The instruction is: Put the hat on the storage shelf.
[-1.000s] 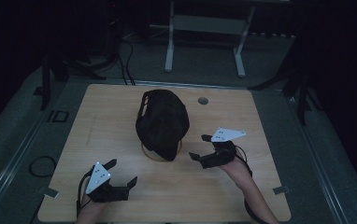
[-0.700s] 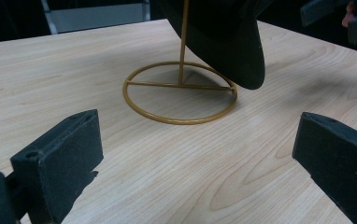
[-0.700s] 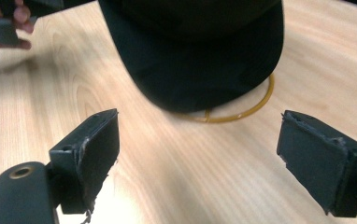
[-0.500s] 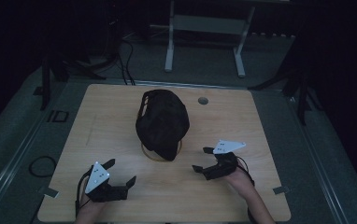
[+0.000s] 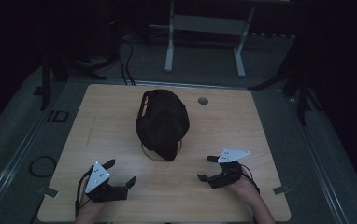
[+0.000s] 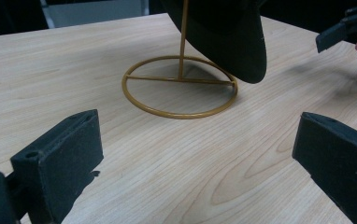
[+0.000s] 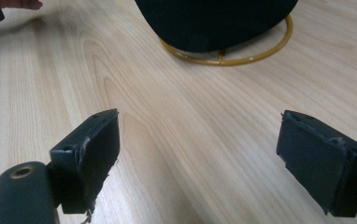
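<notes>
Grippers, two, left gripper [image 5: 119, 173] and right gripper [image 5: 206, 168], jaws apart; one cap [image 5: 161, 122]; one stand [image 6: 180, 86].

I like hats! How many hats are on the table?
1. A black cap sits on a gold wire stand in the middle of the table, ahead of both open grippers. No others are visible.

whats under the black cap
A gold wire stand: its ring base rests on the table, and a thin upright rod rises into the black cap. The rod's top is hidden inside the cap.
</notes>
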